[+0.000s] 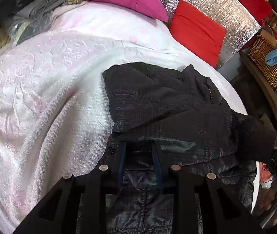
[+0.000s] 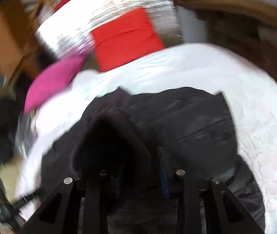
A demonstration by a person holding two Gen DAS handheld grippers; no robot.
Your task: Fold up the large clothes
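A black quilted jacket [image 1: 158, 101] was spread on the pink-covered bed [image 1: 40, 81], stretching ahead of both grippers. The left gripper [image 1: 139, 146] was parted over a fold, gripping nothing visible; the right gripper's [image 2: 138, 152] state could not be told through blur.

Both wrist views close, angled down over black jacket [image 1: 167, 101] on bed [image 1: 40, 78] — shared red cushion [image 2: 126, 39], pink pillow [image 2: 54, 80] beyond — right view blurred
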